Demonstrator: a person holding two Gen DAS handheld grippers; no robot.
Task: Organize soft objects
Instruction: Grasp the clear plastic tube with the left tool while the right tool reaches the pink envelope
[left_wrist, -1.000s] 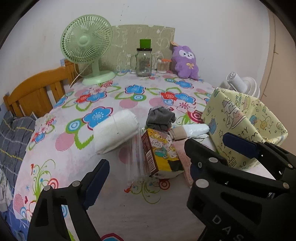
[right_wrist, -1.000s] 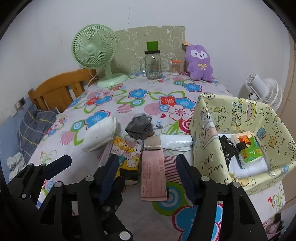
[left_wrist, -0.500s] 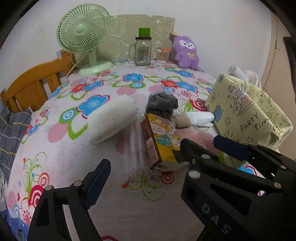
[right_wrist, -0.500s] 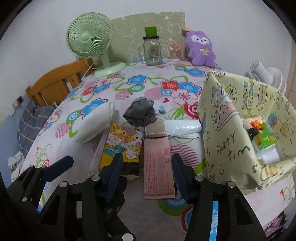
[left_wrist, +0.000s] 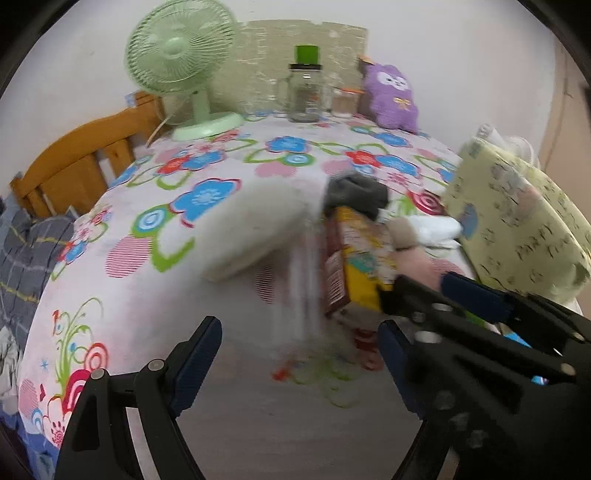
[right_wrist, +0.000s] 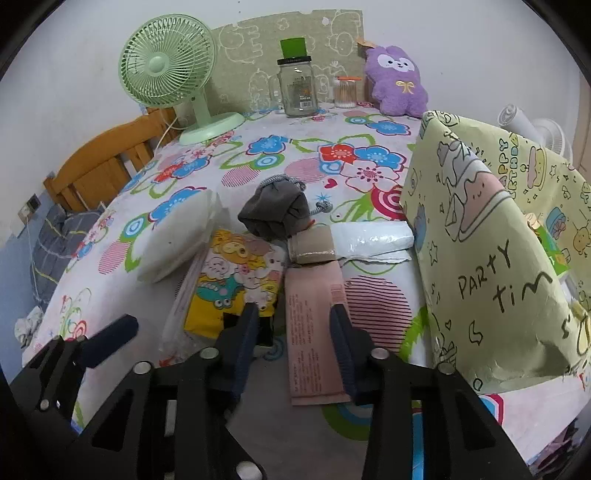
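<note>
Soft items lie mid-table: a white pad pack (right_wrist: 177, 240), a yellow cartoon packet (right_wrist: 229, 280), a grey sock bundle (right_wrist: 275, 214), a pink pouch (right_wrist: 314, 328), a brown roll (right_wrist: 314, 247) and a white plastic pack (right_wrist: 373, 238). My right gripper (right_wrist: 293, 341) is open, its jaws on either side of the pink pouch's near part. My left gripper (left_wrist: 299, 354) is open and empty over bare cloth, short of the clear-wrapped yellow packet (left_wrist: 354, 254). The left wrist view is blurred.
A yellow "Party Time" paper box (right_wrist: 491, 258) stands at the right with items inside. A green fan (right_wrist: 173, 74), glass jar (right_wrist: 297, 88), small jar (right_wrist: 347, 92) and purple plush (right_wrist: 399, 81) line the back. A wooden chair (right_wrist: 99, 162) is at the left.
Both grippers have moved forward and lower toward the items. The right gripper's jaws now flank the pink pouch. The left view has become blurred by motion.
</note>
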